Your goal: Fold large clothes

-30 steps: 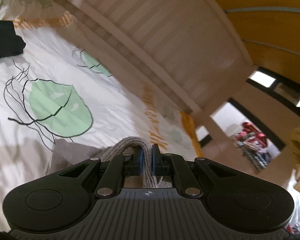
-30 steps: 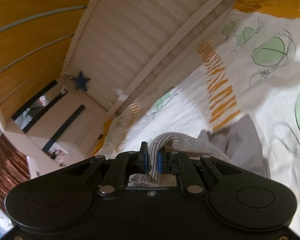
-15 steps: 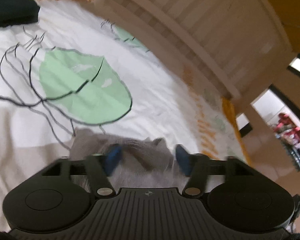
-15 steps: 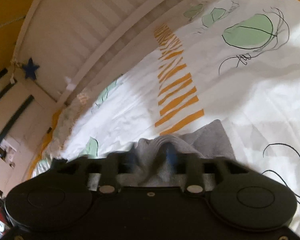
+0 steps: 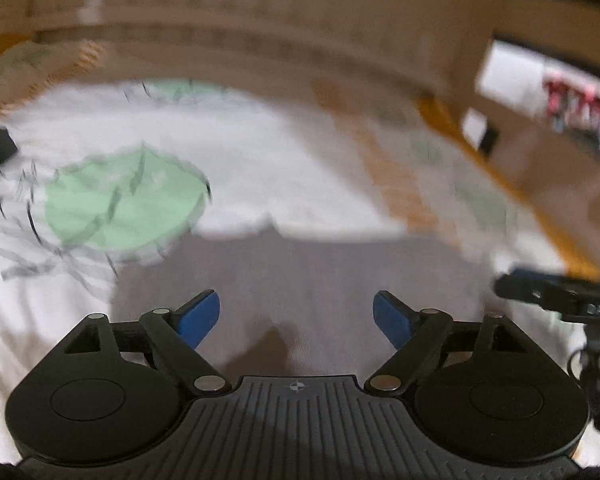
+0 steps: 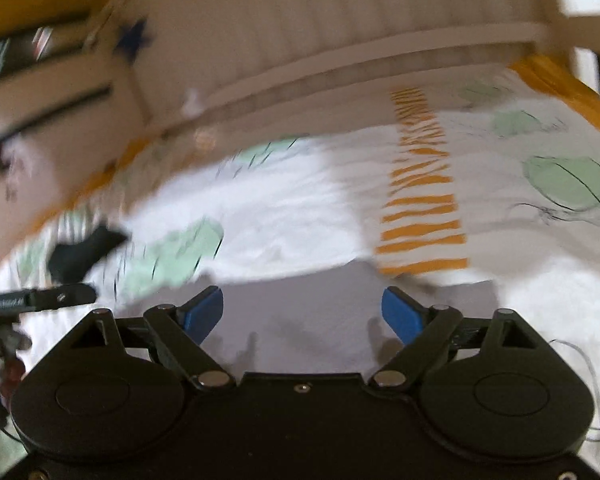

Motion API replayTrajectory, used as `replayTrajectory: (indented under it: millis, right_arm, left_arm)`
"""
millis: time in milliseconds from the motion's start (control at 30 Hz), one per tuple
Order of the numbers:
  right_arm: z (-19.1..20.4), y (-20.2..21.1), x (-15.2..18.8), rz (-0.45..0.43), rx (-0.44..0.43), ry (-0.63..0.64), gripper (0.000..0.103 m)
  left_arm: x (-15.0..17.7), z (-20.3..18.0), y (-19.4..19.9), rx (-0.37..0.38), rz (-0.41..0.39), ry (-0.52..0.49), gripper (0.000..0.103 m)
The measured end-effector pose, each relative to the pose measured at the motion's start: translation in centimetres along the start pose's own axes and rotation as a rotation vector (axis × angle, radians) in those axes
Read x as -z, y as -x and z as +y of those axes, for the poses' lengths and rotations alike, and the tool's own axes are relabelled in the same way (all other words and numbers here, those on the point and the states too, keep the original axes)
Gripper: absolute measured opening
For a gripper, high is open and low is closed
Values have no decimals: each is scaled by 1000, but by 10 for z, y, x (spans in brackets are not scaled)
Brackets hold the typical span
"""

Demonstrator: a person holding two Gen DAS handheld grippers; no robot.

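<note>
Currently, both tools stood released. The left gripper point(image 5: 296, 316) had just been opening; its blue fingertips point(image 5: 198, 314) were spread wide, with nothing clamped between them. The right gripper point(image 6: 302, 312) had likewise just been opening, and its blue fingertips point(image 6: 400, 314) were spread to a similar width, gripping nothing.

The grey garment point(image 5: 300, 280) lay flat on the bed sheet point(image 5: 280, 168), directly beyond the left gripper and under the gap of its jaws. Whether the pads touched the cloth could not be told. In the right wrist view the same grey garment point(image 6: 300, 312) lay beyond the right gripper, its far edge just below the orange striped band point(image 6: 420, 200) printed on the sheet point(image 6: 292, 216).

A green leaf print point(image 5: 124, 204) sat left of the garment's far corner. A white slatted bed rail point(image 6: 340, 40) bordered the sheet on the far side of the garment. A dark cloth item point(image 6: 82, 252) lay on the sheet, left of the garment. Both views were motion-blurred.
</note>
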State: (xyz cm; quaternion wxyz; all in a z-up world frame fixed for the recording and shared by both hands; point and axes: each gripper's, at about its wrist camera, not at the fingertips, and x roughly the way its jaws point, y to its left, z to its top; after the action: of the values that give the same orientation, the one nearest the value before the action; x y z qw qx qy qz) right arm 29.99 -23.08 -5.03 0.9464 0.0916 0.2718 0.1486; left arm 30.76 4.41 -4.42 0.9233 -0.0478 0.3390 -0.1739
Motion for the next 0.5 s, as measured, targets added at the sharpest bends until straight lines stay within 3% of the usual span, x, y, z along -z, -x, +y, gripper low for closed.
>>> replayTrajectory:
  millis: [167,233,300,500]
  right_arm:
    - [35,-28,46,167,92,178,88]
    - [40,-31,67,203,132,229,92]
    - [44,-27,80,186,160,275,98]
    - [37,-26,84,187,162,203,103]
  left_arm:
    - [49,-15,-24,-83,164,-110,87]
    - [63,-22,-22,-121,143,-165,91]
    - [69,-24,-20,-145,138,-146,93]
    - [70,-27,-21,-180,137,-125,96]
